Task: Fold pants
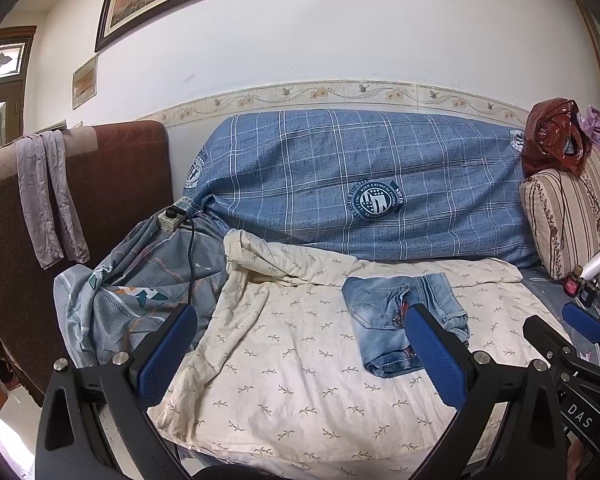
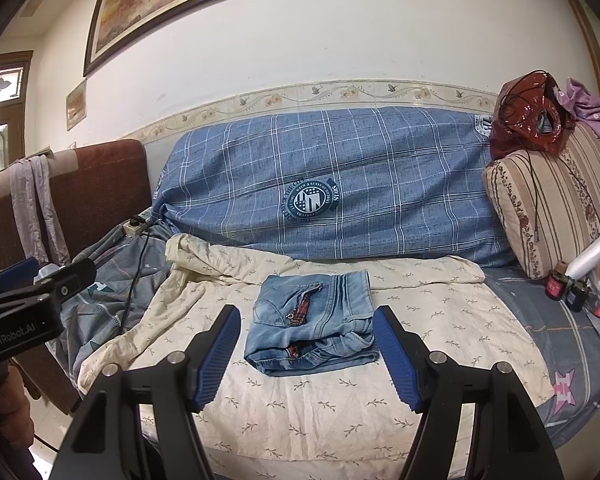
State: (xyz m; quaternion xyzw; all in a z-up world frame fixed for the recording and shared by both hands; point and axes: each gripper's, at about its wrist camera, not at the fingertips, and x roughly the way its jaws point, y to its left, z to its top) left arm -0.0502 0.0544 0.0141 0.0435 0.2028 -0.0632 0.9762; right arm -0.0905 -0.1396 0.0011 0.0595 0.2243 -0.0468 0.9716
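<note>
**Folded jeans on bed, both grippers idle**

Left gripper [image 1: 300, 344]: blue-padded black jaws spread wide, grasping nothing, held above the cream leaf-print sheet [image 1: 300, 380]. Folded light-blue denim pants [image 2: 314, 322]: compact bundle lying on that sheet, below the blue plaid bolster [image 2: 340, 184]. Right gripper [image 2: 308, 352]: jaws released, flanking the pants without touching.

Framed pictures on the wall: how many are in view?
2. A large framed picture hangs high above the sofa, its top cut off by the frame edge. A small picture hangs lower, to its left near the door. Others could lie outside the view.
</note>
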